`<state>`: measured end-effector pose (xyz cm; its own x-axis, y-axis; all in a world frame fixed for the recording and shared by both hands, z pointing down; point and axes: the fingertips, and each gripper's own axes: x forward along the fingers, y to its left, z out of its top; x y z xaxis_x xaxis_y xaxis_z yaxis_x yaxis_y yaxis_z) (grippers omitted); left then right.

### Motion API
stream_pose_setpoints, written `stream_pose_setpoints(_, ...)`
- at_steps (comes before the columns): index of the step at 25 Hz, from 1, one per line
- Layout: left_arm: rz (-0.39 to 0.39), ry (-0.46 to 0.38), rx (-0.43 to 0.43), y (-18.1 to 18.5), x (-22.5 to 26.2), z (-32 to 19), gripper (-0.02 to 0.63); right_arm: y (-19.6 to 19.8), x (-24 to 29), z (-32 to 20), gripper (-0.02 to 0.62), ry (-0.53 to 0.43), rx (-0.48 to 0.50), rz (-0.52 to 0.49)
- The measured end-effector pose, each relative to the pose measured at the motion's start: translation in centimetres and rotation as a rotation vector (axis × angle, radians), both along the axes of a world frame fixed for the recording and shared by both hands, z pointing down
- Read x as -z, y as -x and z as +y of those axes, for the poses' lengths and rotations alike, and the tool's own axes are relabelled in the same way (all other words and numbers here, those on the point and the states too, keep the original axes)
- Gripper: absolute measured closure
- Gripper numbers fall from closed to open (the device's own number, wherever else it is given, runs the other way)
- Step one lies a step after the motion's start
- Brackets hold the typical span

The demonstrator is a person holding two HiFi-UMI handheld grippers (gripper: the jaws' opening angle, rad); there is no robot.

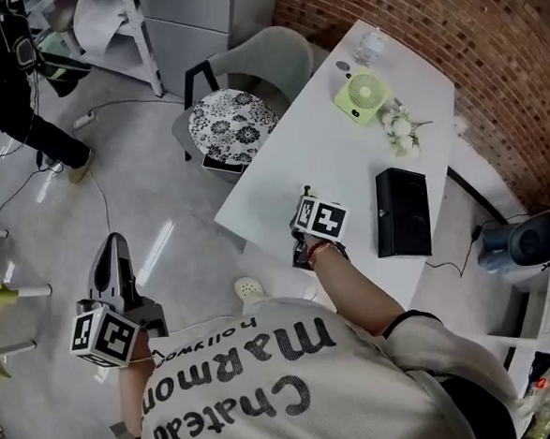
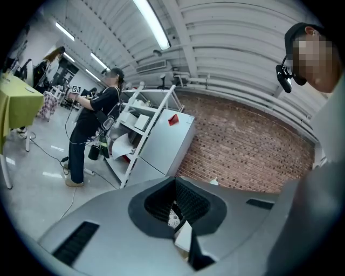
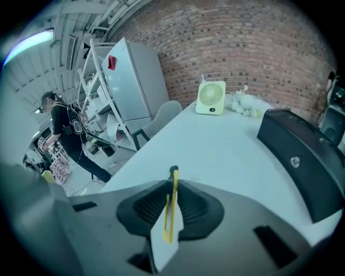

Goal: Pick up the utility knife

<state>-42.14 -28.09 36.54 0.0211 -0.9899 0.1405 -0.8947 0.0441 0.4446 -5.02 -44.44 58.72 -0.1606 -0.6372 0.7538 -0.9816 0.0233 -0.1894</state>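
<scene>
Right gripper (image 3: 171,209), utility knife (image 3: 173,188) clamped — table (image 3: 226,145) beyond

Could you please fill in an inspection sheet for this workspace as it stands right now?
Surface: white table, mostly bare.
Job's things: yellow utility knife, clamped in the jaws of the right gripper.
Clutter: green desk fan, white flowers, black case.
Grippers: right gripper shut on the knife; left gripper jaws together, empty, over the floor.
Cables: thin cable trailing across the floor.
Surroundings: chair with patterned cushion, brick wall, person standing by shelving.
</scene>
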Motion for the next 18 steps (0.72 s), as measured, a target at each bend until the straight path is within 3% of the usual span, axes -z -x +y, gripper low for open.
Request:
stream_pose_setpoints(8, -0.005, -0.034, -0.017, -1.3, 2.3, 2.3, 0.604, -0.3, 5.4, 1.6, 0.534, -0.095, 0.008, -0.038)
stream_pose_setpoints(18, -0.006, -0.065, -0.047, -2.5, 2.6, 5.0, 0.604, 0.7, 10.9, 3.7, 0.534, -0.268, 0.096, -0.003)
